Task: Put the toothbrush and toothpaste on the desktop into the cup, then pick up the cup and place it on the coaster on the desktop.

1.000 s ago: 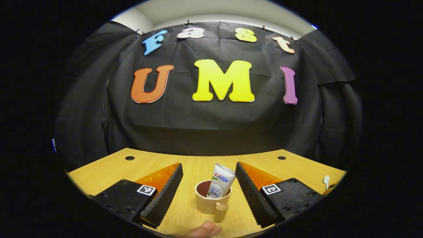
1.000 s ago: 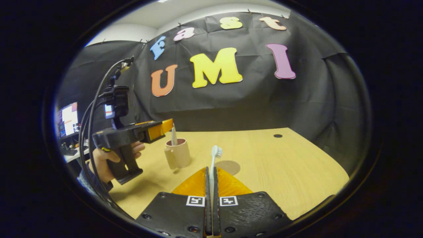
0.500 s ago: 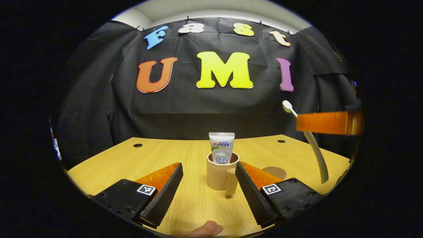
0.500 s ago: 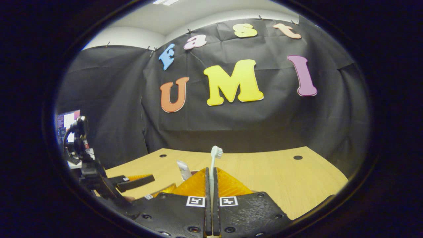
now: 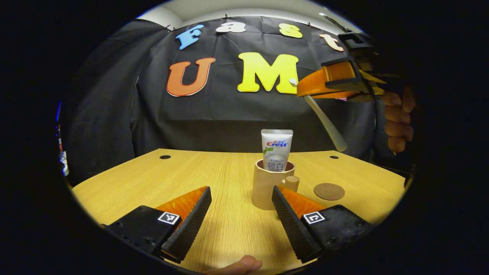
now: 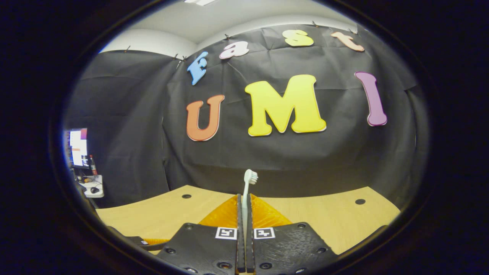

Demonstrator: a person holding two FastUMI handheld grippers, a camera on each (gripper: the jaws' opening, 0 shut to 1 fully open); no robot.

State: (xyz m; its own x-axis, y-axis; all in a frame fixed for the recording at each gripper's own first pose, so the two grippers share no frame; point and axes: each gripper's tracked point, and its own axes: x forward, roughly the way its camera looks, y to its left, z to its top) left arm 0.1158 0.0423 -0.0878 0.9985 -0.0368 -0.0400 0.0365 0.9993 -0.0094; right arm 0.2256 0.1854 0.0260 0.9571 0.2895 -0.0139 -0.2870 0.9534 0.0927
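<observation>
A beige cup point(image 5: 267, 189) stands on the wooden desk point(image 5: 191, 172) with the white toothpaste tube point(image 5: 276, 149) upright inside it. My left gripper point(image 5: 241, 189) is open, low over the desk just short of the cup, its right finger overlapping the cup's base. A round brown coaster point(image 5: 329, 191) lies right of the cup. High at the right, a hand holds my right gripper point(image 5: 305, 89), shut on the white toothbrush point(image 5: 324, 120), whose handle slants down above the cup's right side. In the right gripper view the gripper point(image 6: 244, 196) pinches the toothbrush point(image 6: 247, 183), bristles up.
Cable holes point(image 5: 165, 157) point(image 5: 334, 157) mark the desk's far corners. The black cloth wall stands close behind the desk. A thumb point(image 5: 237, 265) shows at the bottom edge. A monitor point(image 6: 78, 147) sits far left beyond the booth.
My left gripper has drawn back from the cup and tilted up, staying open. The right gripper has risen with the toothbrush to above and right of the cup.
</observation>
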